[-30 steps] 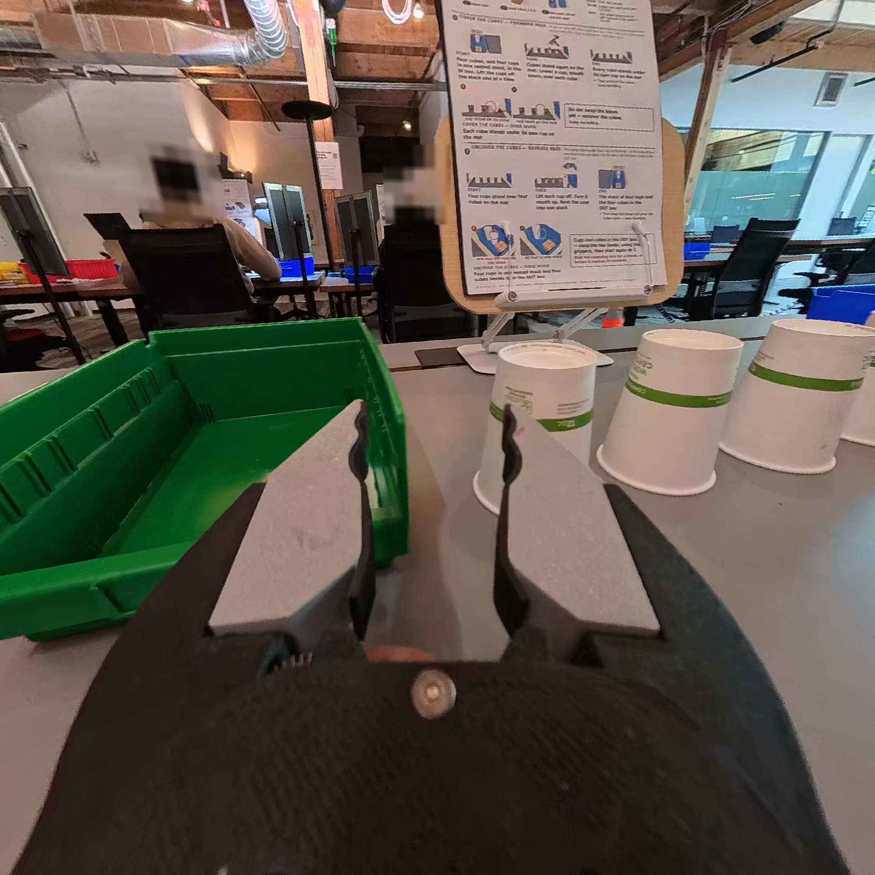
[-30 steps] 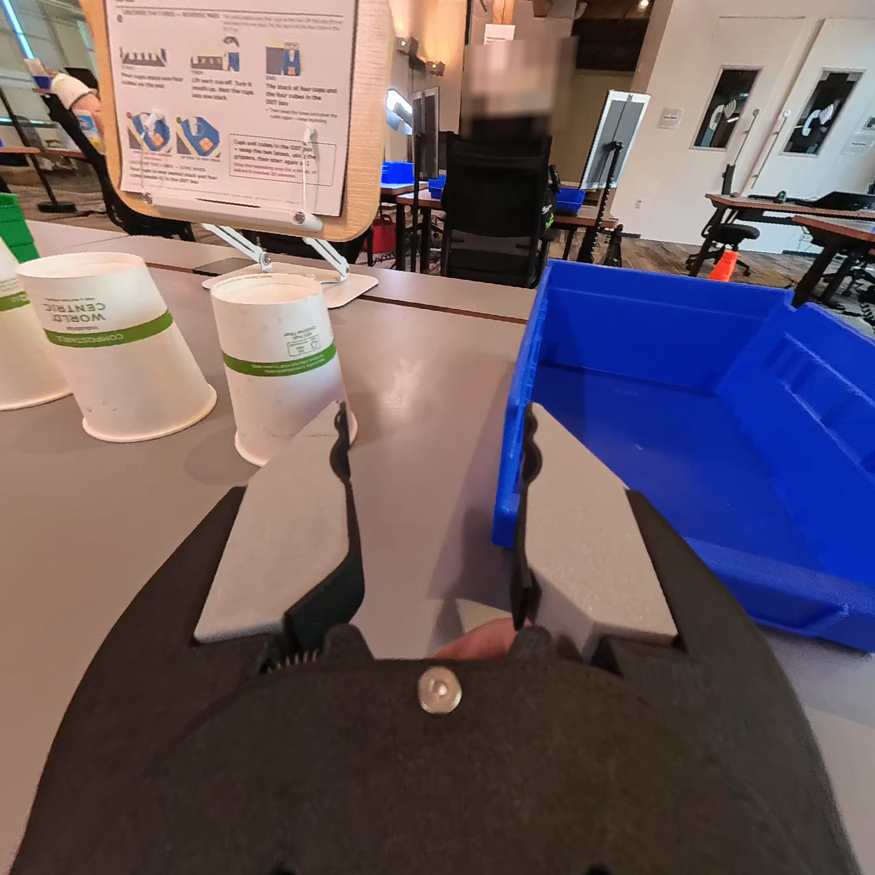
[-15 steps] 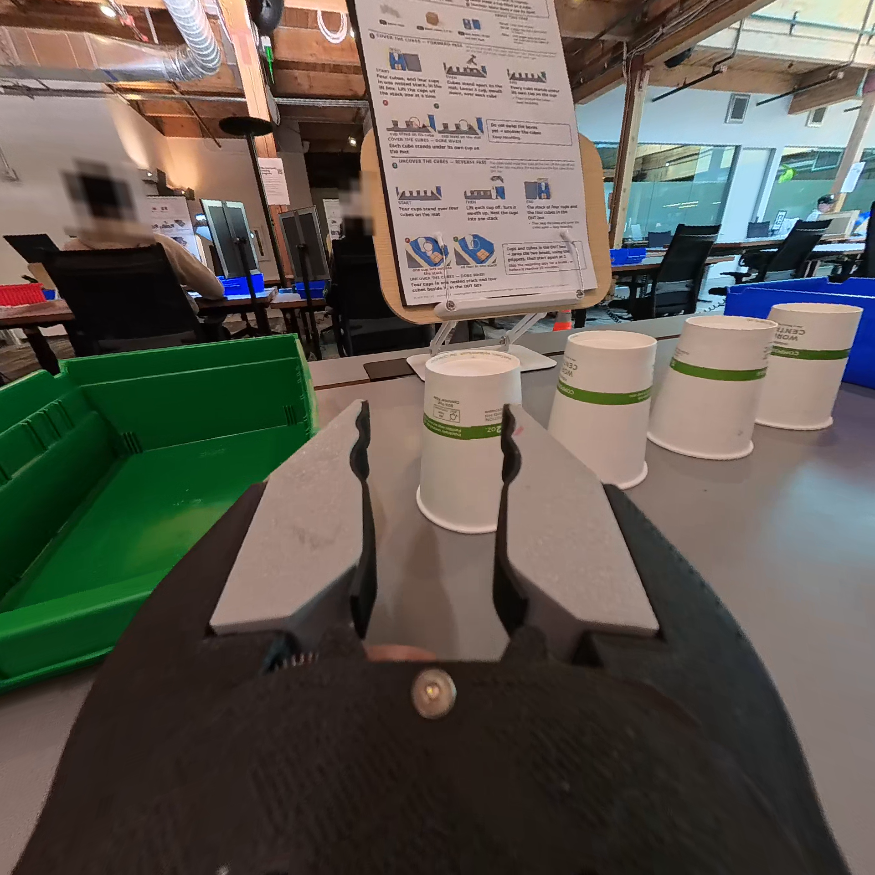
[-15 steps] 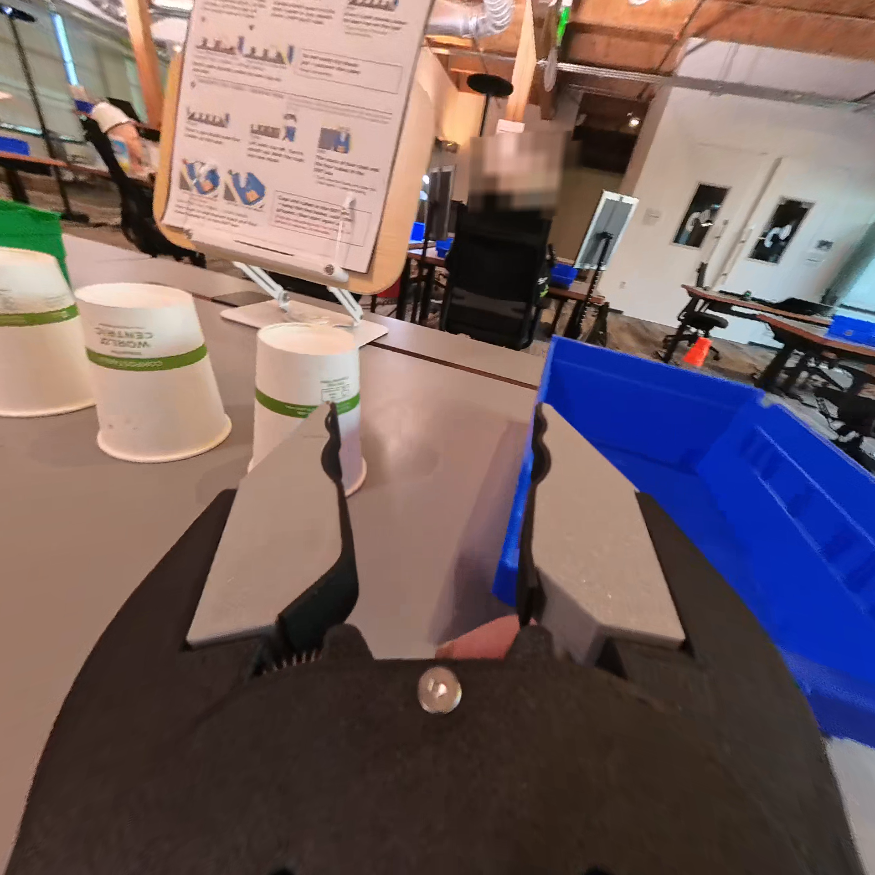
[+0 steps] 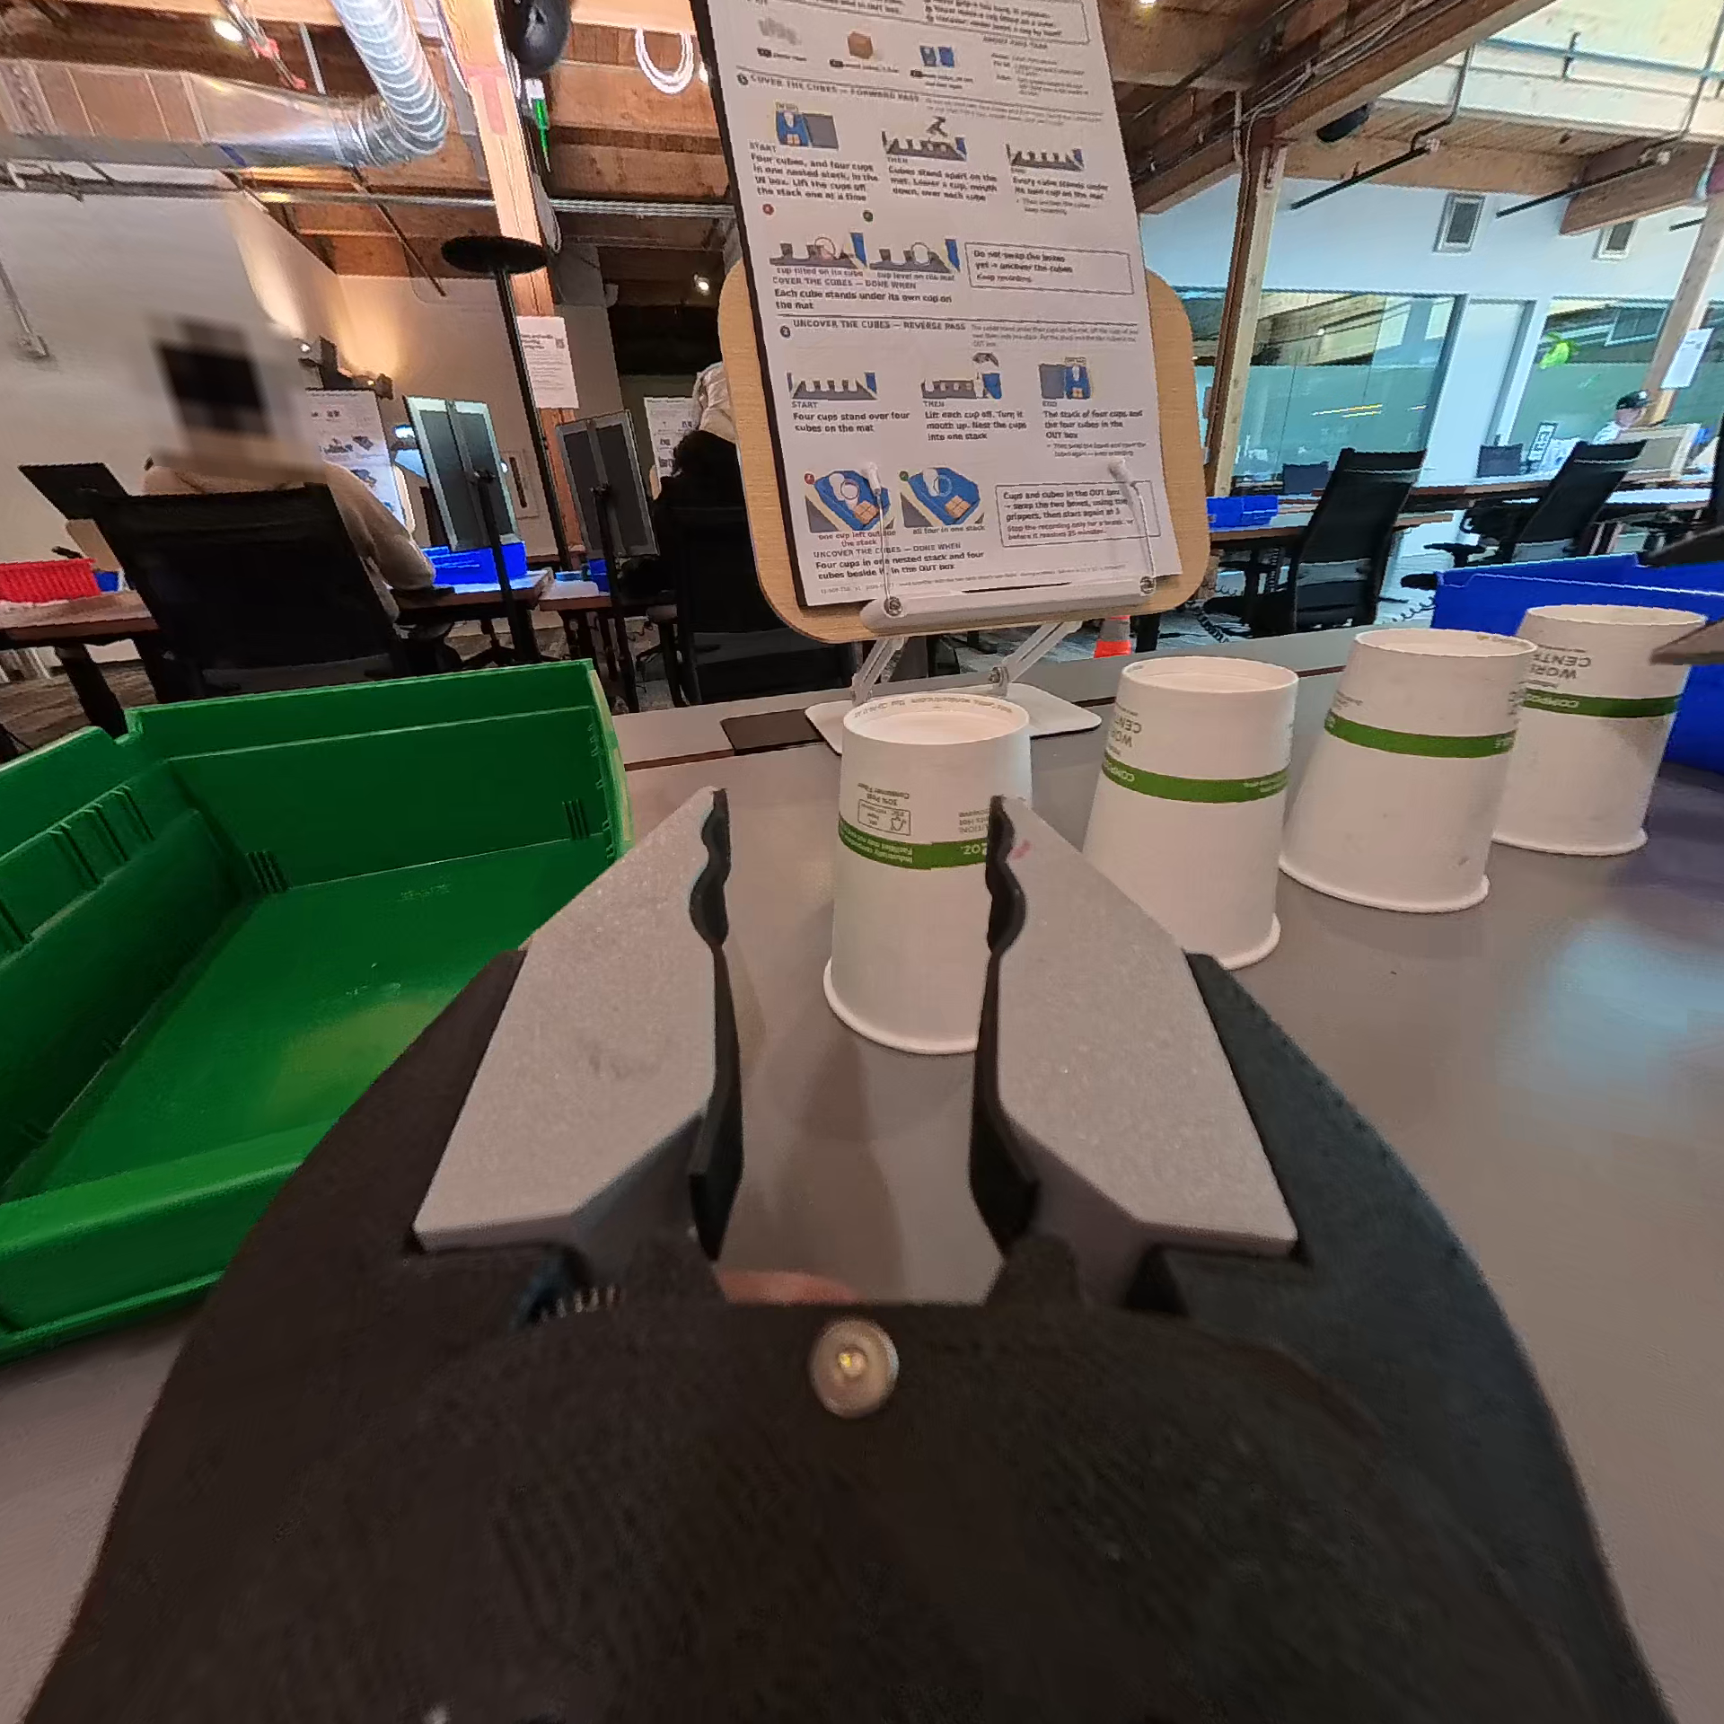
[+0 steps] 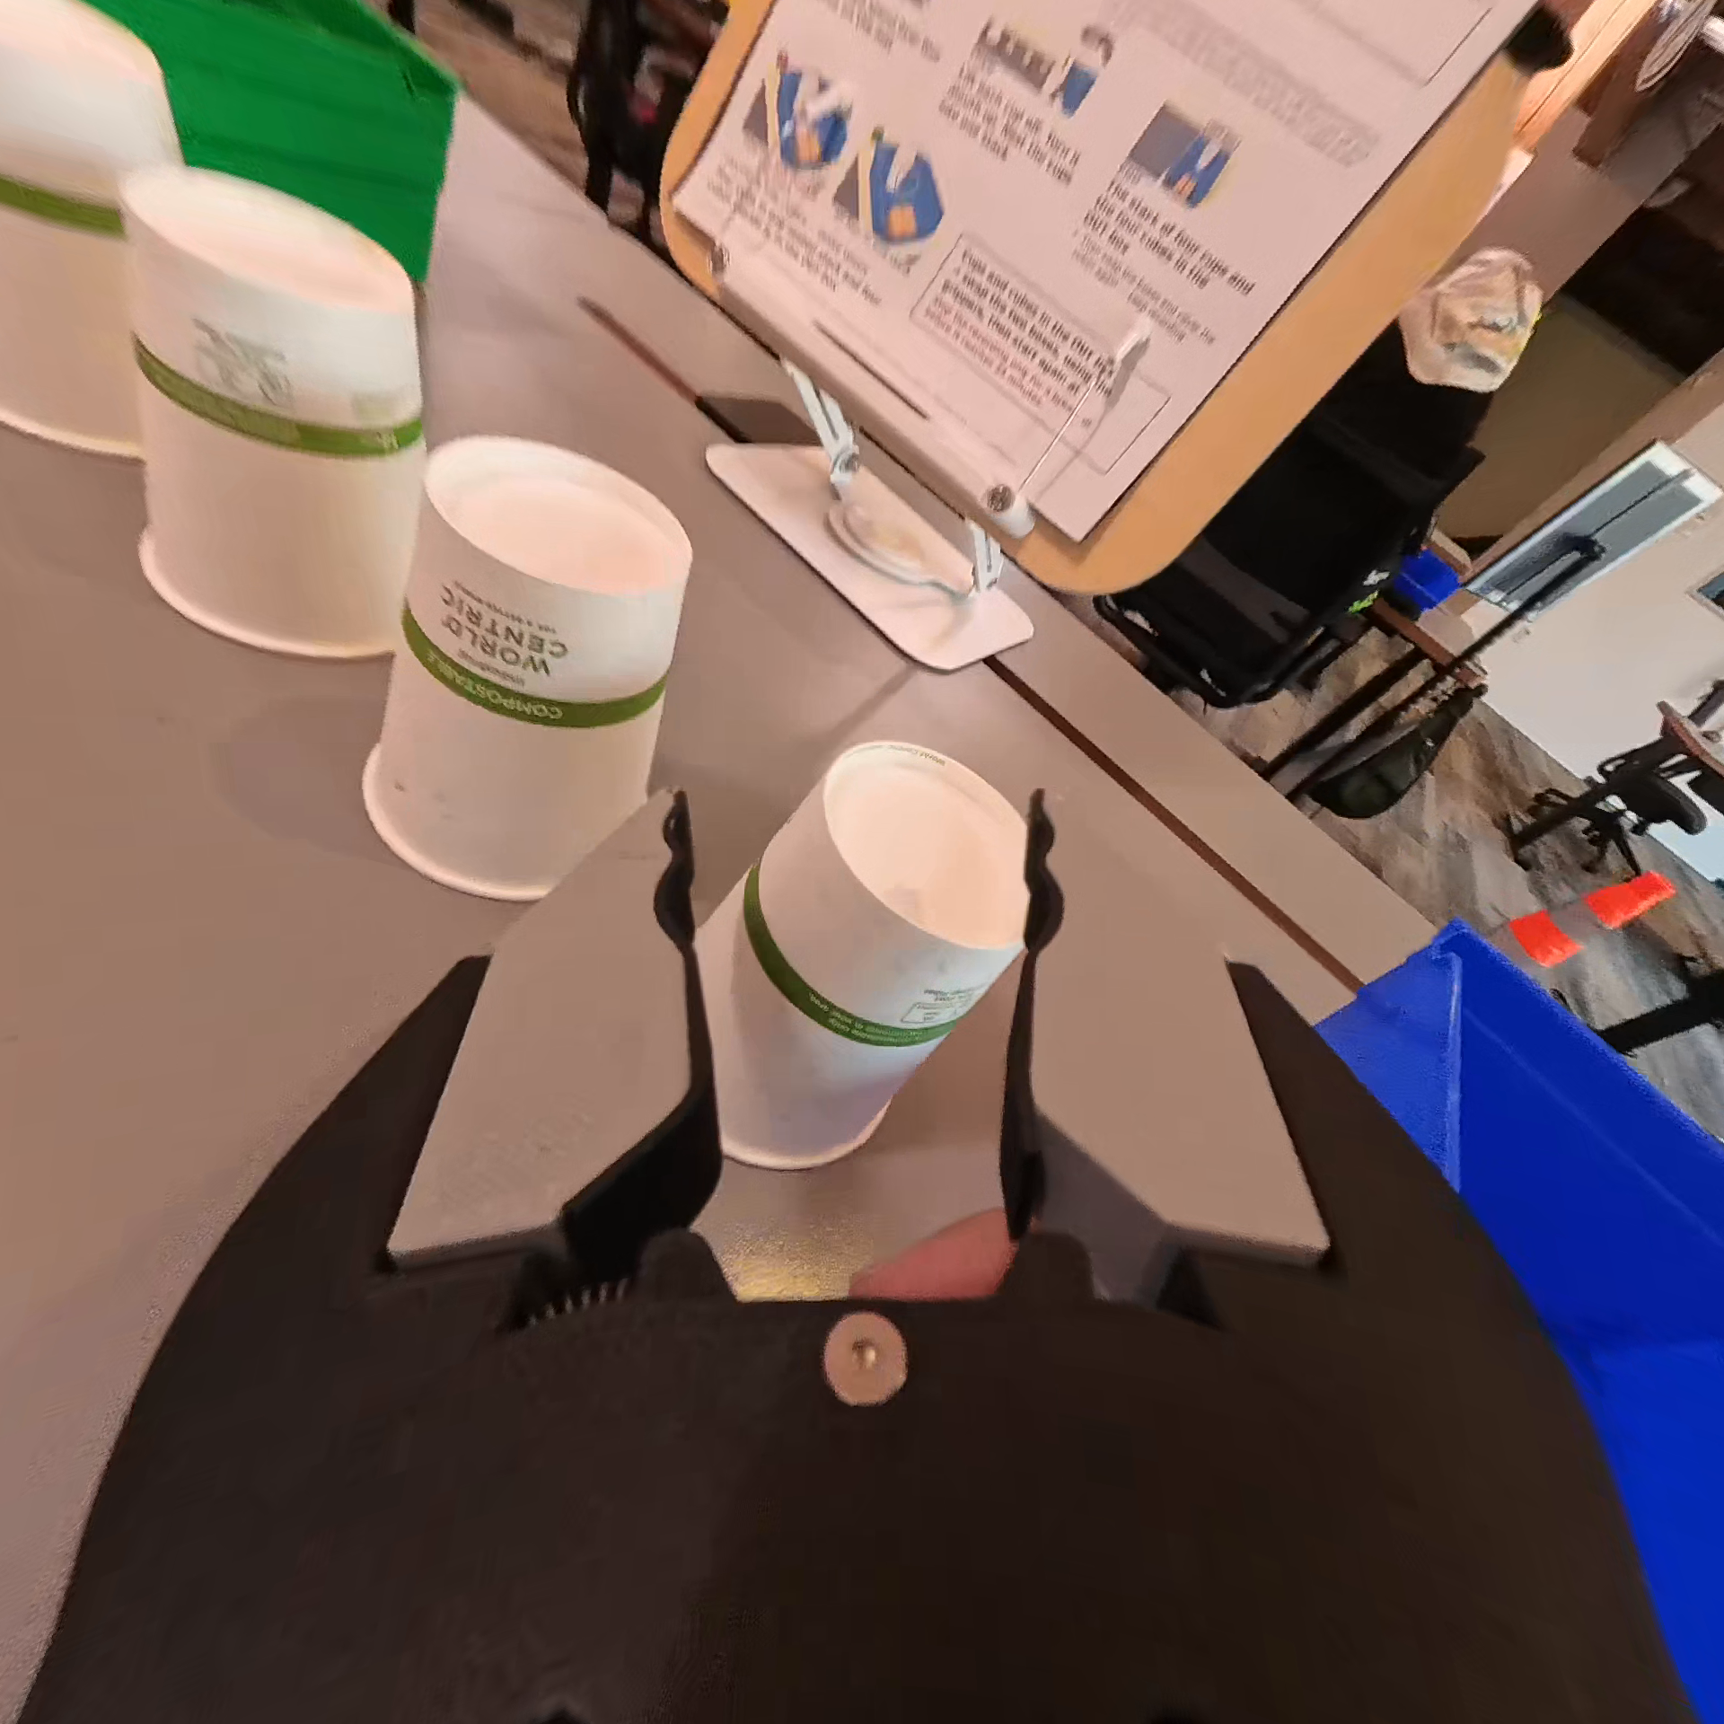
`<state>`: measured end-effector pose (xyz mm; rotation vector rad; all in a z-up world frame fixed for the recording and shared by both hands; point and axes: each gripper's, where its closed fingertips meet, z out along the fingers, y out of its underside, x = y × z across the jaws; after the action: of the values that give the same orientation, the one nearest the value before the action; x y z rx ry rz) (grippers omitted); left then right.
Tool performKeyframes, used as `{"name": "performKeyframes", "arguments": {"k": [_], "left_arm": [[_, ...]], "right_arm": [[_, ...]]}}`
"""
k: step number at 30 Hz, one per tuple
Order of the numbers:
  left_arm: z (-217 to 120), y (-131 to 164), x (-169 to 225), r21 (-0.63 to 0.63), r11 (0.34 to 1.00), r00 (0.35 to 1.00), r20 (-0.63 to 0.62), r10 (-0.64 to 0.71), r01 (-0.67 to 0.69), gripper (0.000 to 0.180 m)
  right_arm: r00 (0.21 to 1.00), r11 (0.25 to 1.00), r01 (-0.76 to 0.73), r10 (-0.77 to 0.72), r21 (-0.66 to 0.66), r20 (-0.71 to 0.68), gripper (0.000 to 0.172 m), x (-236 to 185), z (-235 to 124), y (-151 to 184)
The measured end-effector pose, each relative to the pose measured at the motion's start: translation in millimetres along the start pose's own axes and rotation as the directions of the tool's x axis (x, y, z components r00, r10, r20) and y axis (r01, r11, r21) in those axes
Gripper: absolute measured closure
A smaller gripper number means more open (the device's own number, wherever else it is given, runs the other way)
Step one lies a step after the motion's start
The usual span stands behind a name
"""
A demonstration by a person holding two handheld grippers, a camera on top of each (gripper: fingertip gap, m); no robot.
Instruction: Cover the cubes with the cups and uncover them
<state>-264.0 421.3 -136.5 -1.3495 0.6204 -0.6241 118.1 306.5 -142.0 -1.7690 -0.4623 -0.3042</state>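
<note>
Cups stand mouth-down in a row of four on the grey table (image 5: 1493,1073), between the green bin (image 5: 280,933) and the blue bin (image 6: 1539,1166). From the left wrist view, the left gripper (image 5: 854,840) is parted with nothing in it, short of the nearest cup (image 5: 924,877), and the whole row shows. Only the right wrist view shows the right gripper (image 6: 854,840) spread wide around the end cup (image 6: 877,942) beside the blue bin; whether its pads press the cup cannot be told. The cubes are hidden in both views.
</note>
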Motion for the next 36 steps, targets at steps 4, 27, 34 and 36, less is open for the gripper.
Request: {"name": "performKeyframes", "arguments": {"k": [4,27,34,36], "left_arm": [[0.0,0.1,0.1,0.000,1.000,1.000,-0.001,0.000,0.000,0.128],[-0.2,-0.3,-0.2,0.002,1.000,1.000,0.002,0.002,-0.002,0.130],[-0.1,-0.2,-0.1,0.002,1.000,1.000,0.003,0.002,-0.002,0.130],[-0.1,-0.2,0.0,0.002,1.000,1.000,0.003,0.003,-0.003,0.130]], "right_arm": [[0.999,0.998,0.042,-0.041,-0.052,0.015,0.143,-5.8,11.5,11.0],[0.998,0.998,-0.063,0.063,0.006,0.030,0.169,6.4,7.4,7.1],[0.998,0.998,-0.060,0.060,0.026,0.015,0.169,7.6,5.0,5.3],[0.998,0.997,-0.065,0.065,0.033,0.013,0.169,8.7,4.2,4.5]]}}
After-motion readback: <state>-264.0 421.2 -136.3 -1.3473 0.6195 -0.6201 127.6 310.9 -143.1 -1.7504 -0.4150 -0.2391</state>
